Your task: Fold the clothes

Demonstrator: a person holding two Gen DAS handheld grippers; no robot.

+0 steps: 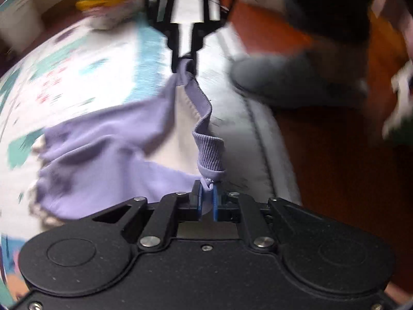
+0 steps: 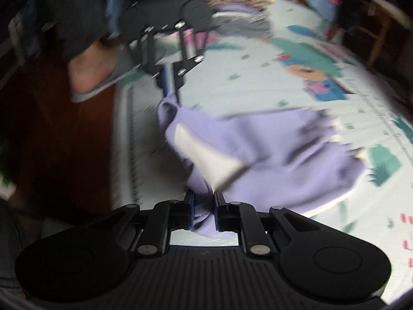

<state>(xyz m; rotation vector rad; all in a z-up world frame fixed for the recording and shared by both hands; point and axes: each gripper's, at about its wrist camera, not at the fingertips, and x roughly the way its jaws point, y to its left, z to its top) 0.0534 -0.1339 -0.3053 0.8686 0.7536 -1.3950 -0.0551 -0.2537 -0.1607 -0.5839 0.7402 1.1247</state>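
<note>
A lilac garment with a ribbed neckline hangs stretched between both grippers above a printed play mat. My left gripper is shut on one end of the ribbed edge. My right gripper, opposite it, pinches the other end. In the right wrist view, the right gripper has a bunch of the lilac garment pressed between its pads. The left gripper holds the far corner there. The garment's body trails down onto the play mat. Both views are motion-blurred.
A stack of folded clothes sits at the mat's far end. A person's foot in a grey slipper stands on the red-brown floor beside the mat's grey border.
</note>
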